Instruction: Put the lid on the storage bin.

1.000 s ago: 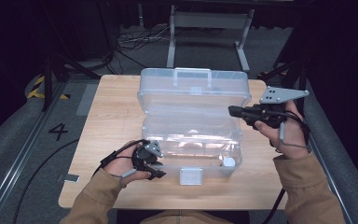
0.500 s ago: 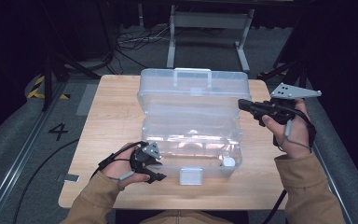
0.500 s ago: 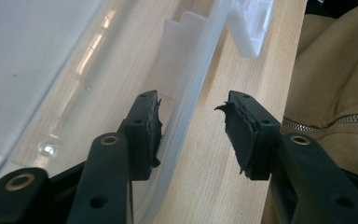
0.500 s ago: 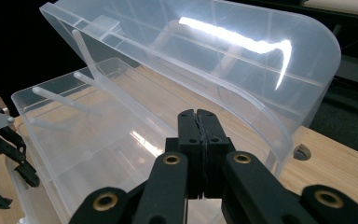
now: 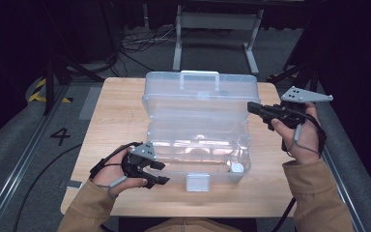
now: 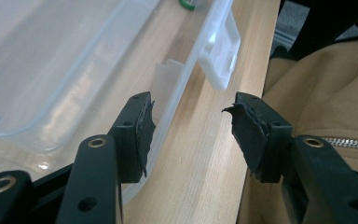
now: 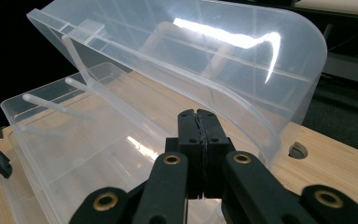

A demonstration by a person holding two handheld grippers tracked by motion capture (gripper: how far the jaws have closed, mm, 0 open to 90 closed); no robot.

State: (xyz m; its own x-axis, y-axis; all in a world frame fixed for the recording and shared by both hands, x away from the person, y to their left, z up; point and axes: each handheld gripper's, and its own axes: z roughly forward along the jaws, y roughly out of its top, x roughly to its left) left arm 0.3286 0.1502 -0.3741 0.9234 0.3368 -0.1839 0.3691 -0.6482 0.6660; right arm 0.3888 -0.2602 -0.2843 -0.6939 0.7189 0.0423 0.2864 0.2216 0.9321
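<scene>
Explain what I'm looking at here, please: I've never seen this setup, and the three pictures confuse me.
There is no robot arm. A person sits at a wooden table and holds a two-jaw tool in each hand. The high view looks down from above the person, so the sleeves come in from the bottom. The other two pictures come from cameras riding on the tools, looking along their black jaws.

On the table stands a clear plastic box with its lid raised. A small white item lies in its near right corner.

The left tool is open beside the box's near left corner, holding nothing. The right tool is shut, its jaws pressed together at the lid's right edge, with nothing seen between them.
</scene>
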